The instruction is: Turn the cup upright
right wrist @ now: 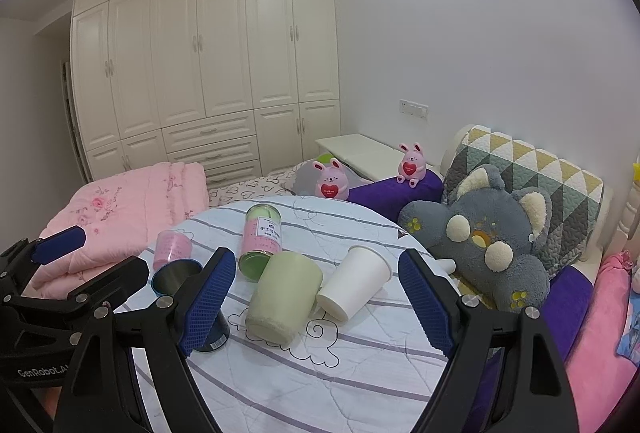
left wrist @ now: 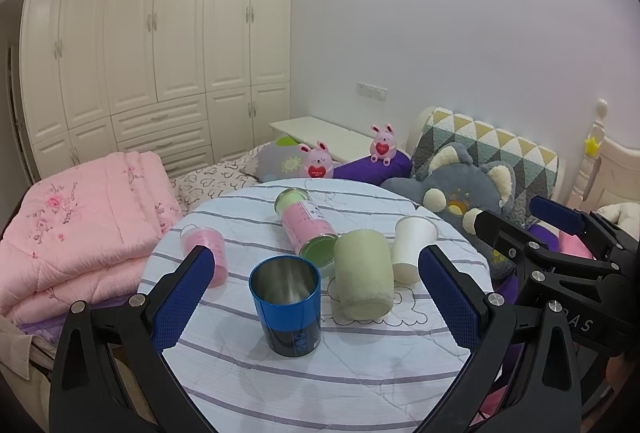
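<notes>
A round table (left wrist: 320, 373) with a striped cloth holds several cups. A blue metal cup (left wrist: 286, 303) stands upright, mouth up, between the tips of my open left gripper (left wrist: 320, 297), untouched; it shows in the right wrist view (right wrist: 180, 275). A pale green cup (left wrist: 362, 279) (right wrist: 284, 297) stands upside down. A white paper cup (left wrist: 412, 247) (right wrist: 354, 287) stands mouth down, leaning. A pink cup (left wrist: 204, 249) (right wrist: 172, 247) stands upside down at left. My right gripper (right wrist: 316, 305) is open and empty before the green and white cups.
A pink and green canister (left wrist: 308, 225) (right wrist: 260, 241) lies on its side behind the cups. A folded pink quilt (left wrist: 80, 225) lies left of the table. A grey plush toy (right wrist: 480, 241), purple cushions and two pink bunnies (right wrist: 332, 183) lie on the bed behind.
</notes>
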The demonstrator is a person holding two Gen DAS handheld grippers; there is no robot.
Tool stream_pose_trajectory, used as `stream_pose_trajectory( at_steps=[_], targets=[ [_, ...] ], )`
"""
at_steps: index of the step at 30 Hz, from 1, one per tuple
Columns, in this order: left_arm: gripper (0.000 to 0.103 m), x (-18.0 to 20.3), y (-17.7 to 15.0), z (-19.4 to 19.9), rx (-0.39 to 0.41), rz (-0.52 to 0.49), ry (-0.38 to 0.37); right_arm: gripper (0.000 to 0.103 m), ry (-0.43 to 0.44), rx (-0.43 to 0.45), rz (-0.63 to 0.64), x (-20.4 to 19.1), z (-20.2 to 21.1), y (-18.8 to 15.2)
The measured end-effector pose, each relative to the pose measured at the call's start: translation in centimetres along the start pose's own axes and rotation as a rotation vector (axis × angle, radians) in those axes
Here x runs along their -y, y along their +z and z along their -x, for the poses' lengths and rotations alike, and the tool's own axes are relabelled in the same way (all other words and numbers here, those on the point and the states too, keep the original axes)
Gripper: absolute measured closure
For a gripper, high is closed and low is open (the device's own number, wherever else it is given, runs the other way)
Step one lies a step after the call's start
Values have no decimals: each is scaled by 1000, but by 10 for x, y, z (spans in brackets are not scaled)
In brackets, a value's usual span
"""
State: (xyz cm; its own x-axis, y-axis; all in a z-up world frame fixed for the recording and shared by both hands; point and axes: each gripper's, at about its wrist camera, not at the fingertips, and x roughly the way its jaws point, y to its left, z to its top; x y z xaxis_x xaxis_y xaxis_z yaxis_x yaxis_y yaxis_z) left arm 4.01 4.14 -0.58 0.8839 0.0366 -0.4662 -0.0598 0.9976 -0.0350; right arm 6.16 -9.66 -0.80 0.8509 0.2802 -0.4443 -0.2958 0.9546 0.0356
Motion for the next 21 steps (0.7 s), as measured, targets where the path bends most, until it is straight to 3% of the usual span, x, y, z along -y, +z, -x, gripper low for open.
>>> stream_pose_trajectory(
  at_steps=[10, 21],
  targets=[
    [0, 3, 3, 11, 93, -27, 16, 18, 11, 78, -8, 4, 8, -2],
    [0, 4, 3, 7, 88, -32, 31, 18, 20, 99, 1, 3, 3, -3]
  ],
)
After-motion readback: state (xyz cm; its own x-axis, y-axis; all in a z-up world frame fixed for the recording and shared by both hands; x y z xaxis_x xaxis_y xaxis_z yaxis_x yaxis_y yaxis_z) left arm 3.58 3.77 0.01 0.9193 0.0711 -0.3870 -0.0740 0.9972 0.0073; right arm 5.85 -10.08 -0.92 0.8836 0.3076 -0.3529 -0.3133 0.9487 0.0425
